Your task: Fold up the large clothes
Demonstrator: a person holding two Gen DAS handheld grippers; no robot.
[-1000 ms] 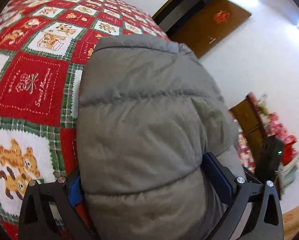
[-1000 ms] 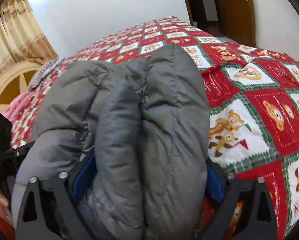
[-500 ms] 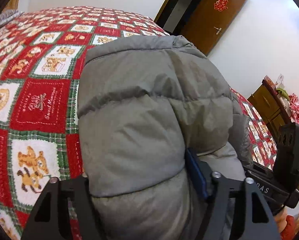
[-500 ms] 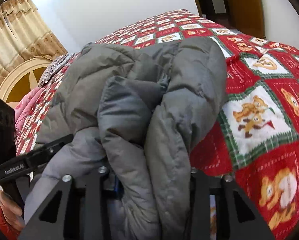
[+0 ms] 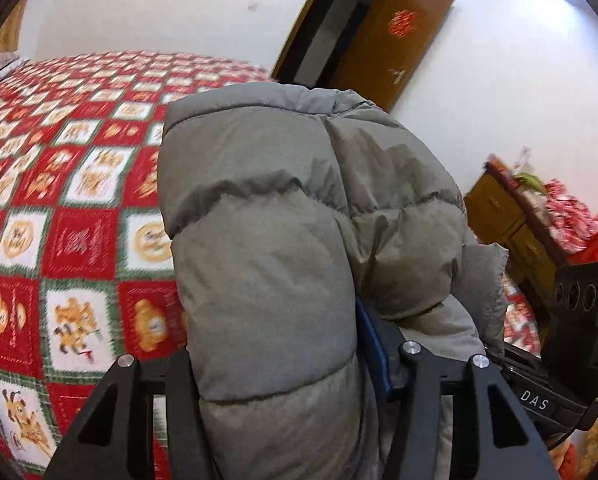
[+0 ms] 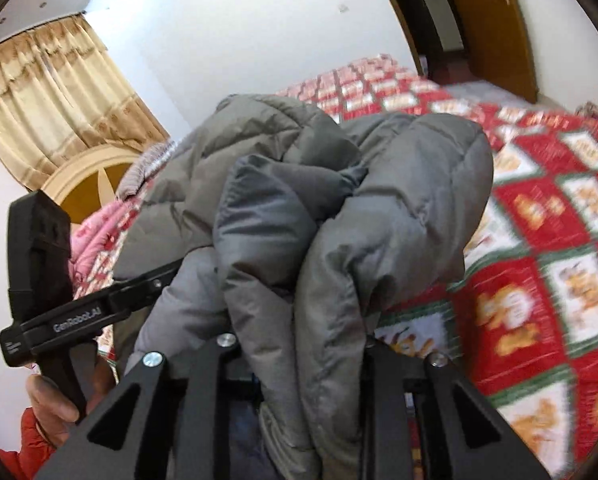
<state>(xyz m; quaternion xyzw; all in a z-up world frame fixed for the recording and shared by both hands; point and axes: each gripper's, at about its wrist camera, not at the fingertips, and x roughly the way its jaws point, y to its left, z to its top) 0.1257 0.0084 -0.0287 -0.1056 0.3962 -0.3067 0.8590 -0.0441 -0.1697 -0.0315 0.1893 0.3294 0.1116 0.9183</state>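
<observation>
A grey quilted puffer jacket [image 5: 283, 240] is bunched and held up above a bed. My left gripper [image 5: 275, 364] is shut on a thick fold of it, the jaws pressed against the padding on both sides. In the right wrist view the jacket [image 6: 339, 208] hangs in crumpled folds, and my right gripper [image 6: 299, 368] is shut on a bundle of it. The fingertips of both grippers are buried in the fabric. The left gripper's body shows at the left of the right wrist view [image 6: 83, 316], and the right gripper's body at the right of the left wrist view [image 5: 571, 344].
The bed carries a red, white and green checked bear quilt [image 5: 67, 216], which also shows in the right wrist view [image 6: 539, 264]. A brown door [image 5: 387, 40] stands open behind. A wooden cabinet with red items [image 5: 539, 216] is at the right. A beige curtain [image 6: 47, 92] and headboard [image 6: 87, 176] are at the left.
Both grippers have closed tighter on the jacket and lifted it off the quilt. The views have tilted upward, showing more wall, door and curtain.
</observation>
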